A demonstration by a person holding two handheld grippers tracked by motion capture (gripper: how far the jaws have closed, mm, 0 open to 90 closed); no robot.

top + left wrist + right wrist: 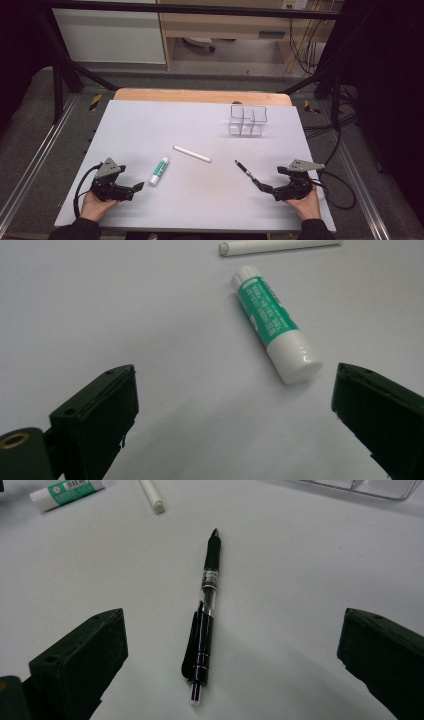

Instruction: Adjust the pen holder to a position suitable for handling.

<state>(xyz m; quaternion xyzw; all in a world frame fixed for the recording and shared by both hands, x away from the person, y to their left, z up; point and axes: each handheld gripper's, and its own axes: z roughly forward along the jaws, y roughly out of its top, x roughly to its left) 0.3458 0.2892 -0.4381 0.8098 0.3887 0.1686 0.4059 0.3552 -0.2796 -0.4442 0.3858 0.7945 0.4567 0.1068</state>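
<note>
My left gripper [131, 179] rests near the table's front left, held in a hand, jaws wide apart with nothing between them [234, 375]. Just ahead of it lies a green-and-white glue stick [159, 171] [272, 322], its white cap end nearest the right jaw. My right gripper [274, 180] sits at the front right, also open [232, 616]. A black pen [248, 175] [205, 620] lies flat on the table between its jaws, touching neither, tip pointing away. A white pen [192, 153] [280, 246] [151, 495] lies in the middle of the table.
A clear plastic organiser with compartments [247, 121] [360, 487] stands at the back right of the grey mat [150, 130]. Cables trail from both grippers off the front edge. A wooden table edge [200, 95] shows behind the mat.
</note>
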